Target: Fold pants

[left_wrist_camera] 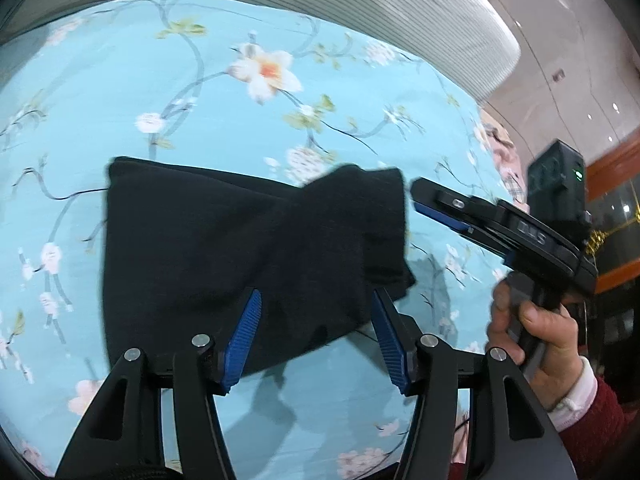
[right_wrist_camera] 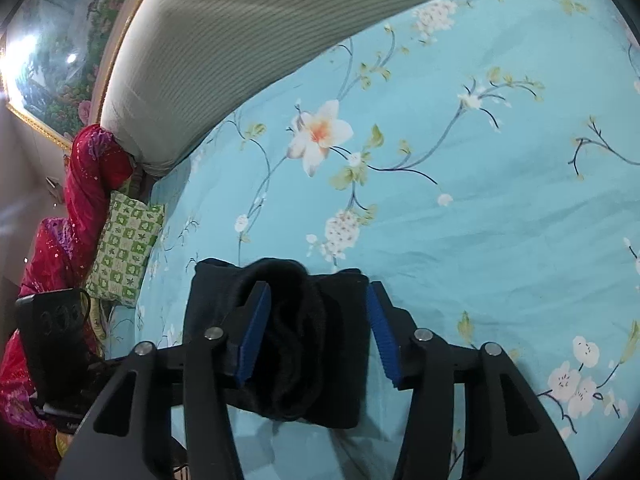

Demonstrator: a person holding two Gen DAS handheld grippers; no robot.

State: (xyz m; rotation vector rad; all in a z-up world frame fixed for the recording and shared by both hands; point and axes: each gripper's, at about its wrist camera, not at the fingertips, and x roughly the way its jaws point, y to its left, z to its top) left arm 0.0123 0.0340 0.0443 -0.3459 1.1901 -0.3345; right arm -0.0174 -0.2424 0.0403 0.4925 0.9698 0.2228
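The black pants [left_wrist_camera: 240, 248] lie folded into a compact bundle on the light blue floral bedsheet [left_wrist_camera: 160, 92]. My left gripper [left_wrist_camera: 316, 336] is open, hovering just over the bundle's near edge, holding nothing. The right gripper [left_wrist_camera: 448, 208] shows in the left wrist view at the bundle's right end, held by a hand. In the right wrist view the right gripper [right_wrist_camera: 316, 332] is open, its blue pads on either side of the bundle's rolled end [right_wrist_camera: 288, 340], not clamped on it.
A grey ribbed headboard cushion [right_wrist_camera: 208, 52] runs along the far side of the bed. A green patterned pillow [right_wrist_camera: 124, 244] and red sequinned fabric [right_wrist_camera: 88, 184] lie at the bed's left edge. Tiled floor and wooden furniture [left_wrist_camera: 616, 168] are to the right.
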